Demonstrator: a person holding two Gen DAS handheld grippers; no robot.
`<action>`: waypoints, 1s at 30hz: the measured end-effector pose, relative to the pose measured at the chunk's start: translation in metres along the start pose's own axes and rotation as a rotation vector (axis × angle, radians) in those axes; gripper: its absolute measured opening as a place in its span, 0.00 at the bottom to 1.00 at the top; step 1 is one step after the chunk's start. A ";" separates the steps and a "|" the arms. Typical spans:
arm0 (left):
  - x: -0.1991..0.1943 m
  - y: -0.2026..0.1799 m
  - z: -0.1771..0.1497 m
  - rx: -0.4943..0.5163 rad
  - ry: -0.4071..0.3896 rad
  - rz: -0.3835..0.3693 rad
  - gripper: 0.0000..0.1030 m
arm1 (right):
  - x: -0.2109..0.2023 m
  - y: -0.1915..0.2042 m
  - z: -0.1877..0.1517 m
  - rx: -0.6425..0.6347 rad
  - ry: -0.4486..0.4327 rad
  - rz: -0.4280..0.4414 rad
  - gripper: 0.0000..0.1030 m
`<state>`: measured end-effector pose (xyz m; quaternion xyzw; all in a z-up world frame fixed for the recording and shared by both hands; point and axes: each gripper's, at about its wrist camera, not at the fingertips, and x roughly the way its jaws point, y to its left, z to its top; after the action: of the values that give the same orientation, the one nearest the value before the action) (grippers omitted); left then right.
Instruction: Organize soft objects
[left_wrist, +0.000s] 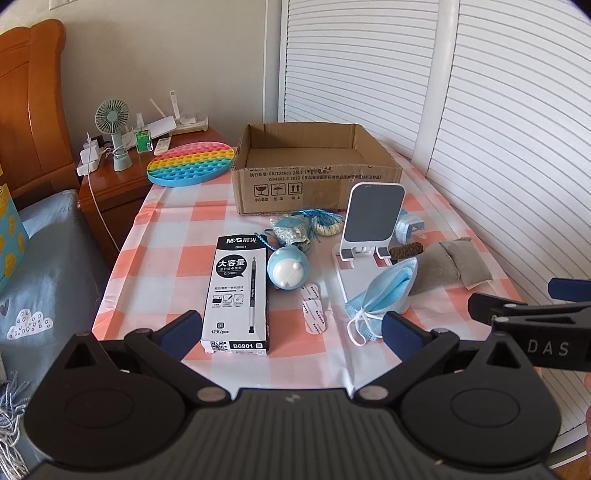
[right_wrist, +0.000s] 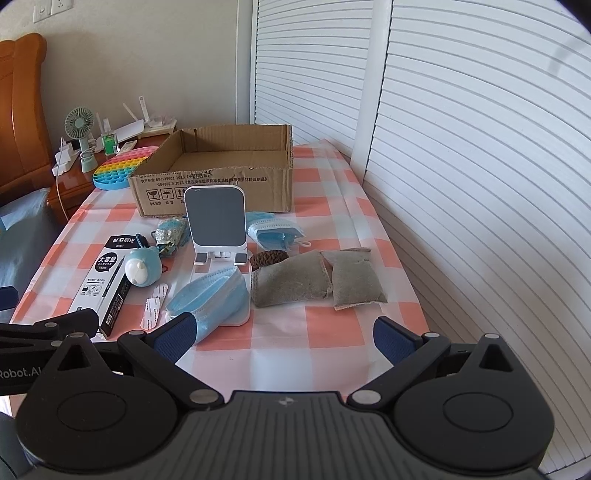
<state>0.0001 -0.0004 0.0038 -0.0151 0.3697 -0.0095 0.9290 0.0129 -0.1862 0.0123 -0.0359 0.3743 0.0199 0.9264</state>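
An open cardboard box (left_wrist: 314, 181) (right_wrist: 221, 181) stands at the back of the checked table. In front of it lie soft things: a blue face mask (left_wrist: 384, 291) (right_wrist: 210, 295), a second mask (right_wrist: 273, 230), two grey fabric pouches (left_wrist: 450, 264) (right_wrist: 317, 282), a blue plush toy (left_wrist: 288, 269) (right_wrist: 142, 267), a small fabric sachet (left_wrist: 291, 229) (right_wrist: 170, 232). My left gripper (left_wrist: 291, 334) is open and empty above the near table edge. My right gripper (right_wrist: 284, 334) is open and empty, near the mask and pouches.
A white phone stand (left_wrist: 369, 229) (right_wrist: 218, 229) stands mid-table. A black pen box (left_wrist: 238, 295) lies front left, with plasters (left_wrist: 314, 306) beside it. A rainbow pop toy (left_wrist: 192, 162) lies back left. A nightstand with a fan (left_wrist: 114, 129) and louvred doors (left_wrist: 480, 129) flank the table.
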 end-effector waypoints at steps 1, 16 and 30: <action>0.000 0.000 0.000 0.000 0.000 -0.001 0.99 | 0.000 0.000 0.000 0.000 -0.001 0.000 1.00; 0.000 0.002 0.002 0.004 -0.004 -0.017 1.00 | 0.000 0.000 0.003 -0.007 -0.009 -0.008 1.00; 0.003 -0.001 0.005 0.009 -0.005 -0.020 0.99 | 0.002 -0.003 0.004 -0.005 -0.012 -0.013 1.00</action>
<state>0.0058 -0.0014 0.0057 -0.0148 0.3673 -0.0204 0.9298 0.0175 -0.1884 0.0142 -0.0405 0.3685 0.0152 0.9286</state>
